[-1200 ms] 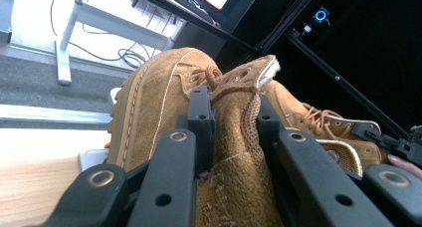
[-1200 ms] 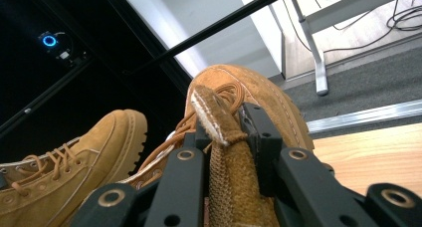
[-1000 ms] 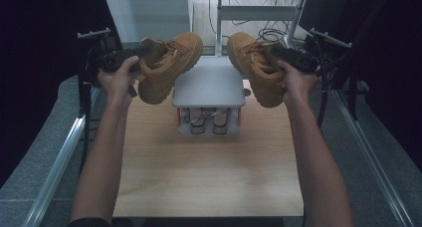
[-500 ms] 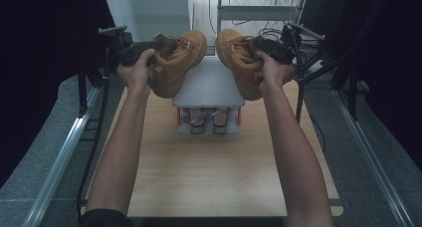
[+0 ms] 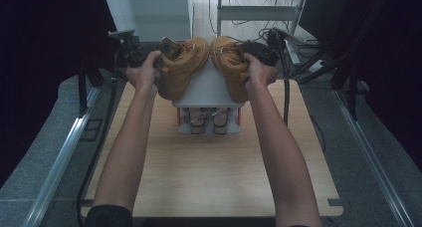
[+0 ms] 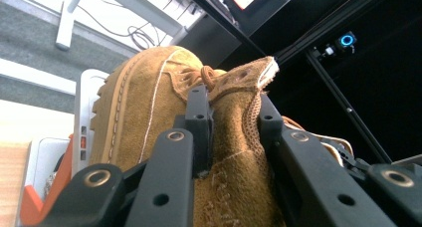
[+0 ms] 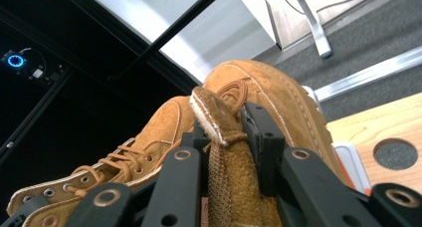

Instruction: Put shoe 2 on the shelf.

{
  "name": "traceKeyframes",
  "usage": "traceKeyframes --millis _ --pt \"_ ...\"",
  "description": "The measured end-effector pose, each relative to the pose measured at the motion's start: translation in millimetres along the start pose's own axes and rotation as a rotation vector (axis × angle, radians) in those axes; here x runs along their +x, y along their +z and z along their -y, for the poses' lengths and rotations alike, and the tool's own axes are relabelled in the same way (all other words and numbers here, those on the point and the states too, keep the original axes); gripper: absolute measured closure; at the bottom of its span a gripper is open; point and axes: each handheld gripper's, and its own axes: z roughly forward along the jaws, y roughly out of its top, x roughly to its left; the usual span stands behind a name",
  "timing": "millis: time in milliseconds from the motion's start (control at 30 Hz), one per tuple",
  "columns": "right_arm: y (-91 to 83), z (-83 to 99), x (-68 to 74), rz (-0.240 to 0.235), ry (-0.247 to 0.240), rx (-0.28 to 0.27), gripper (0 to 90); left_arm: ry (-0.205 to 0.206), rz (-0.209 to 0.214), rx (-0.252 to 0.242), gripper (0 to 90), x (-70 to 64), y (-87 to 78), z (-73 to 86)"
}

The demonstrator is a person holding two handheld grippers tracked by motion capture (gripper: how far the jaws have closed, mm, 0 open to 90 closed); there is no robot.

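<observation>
Two tan suede boots hang side by side over a white shoe rack (image 5: 206,92) at the far middle of the table. My left gripper (image 5: 133,53) is shut on the collar of the left boot (image 5: 180,70). My right gripper (image 5: 260,50) is shut on the collar of the right boot (image 5: 230,67). In the left gripper view the black jaws (image 6: 231,107) pinch the left boot (image 6: 144,112) at its heel collar. The right gripper (image 7: 224,132) likewise clamps the right boot (image 7: 278,97) by its collar, with the left boot (image 7: 144,137) just beyond. The toes nearly touch.
A pair of sandals (image 5: 206,120) sits on the rack's lower shelf. The wooden table (image 5: 209,177) stretches toward the person, with a round hole (image 7: 398,155) near its edge. Cables (image 5: 286,95) trail at the far right. Metal rails (image 5: 54,162) run along both sides.
Both hands have moved inward from the table's sides, bringing the two boots together above the rack. The grip on each boot is unchanged.
</observation>
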Motion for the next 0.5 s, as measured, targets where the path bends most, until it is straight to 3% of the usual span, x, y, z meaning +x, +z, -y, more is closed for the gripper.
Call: traceKeyframes --millis 200,267,400,500 --pt "12.4 1.5 -5.5 -0.008 0.012 0.03 68.9 -0.051 -0.01 0.052 71.6 15.7 14.3 5.5" --pt "14.0 -0.6 -6.5 -0.012 -0.004 0.044 66.9 -0.085 0.031 0.047 69.4 23.5 14.5 6.0" --pt "15.2 -6.3 -14.5 -0.048 -0.018 0.079 61.5 -0.07 0.06 0.061 64.4 25.7 14.6 5.7" --pt "14.2 -6.4 -12.4 -0.054 -0.05 0.088 57.5 -0.058 0.075 0.068 58.6 25.2 13.5 4.5"
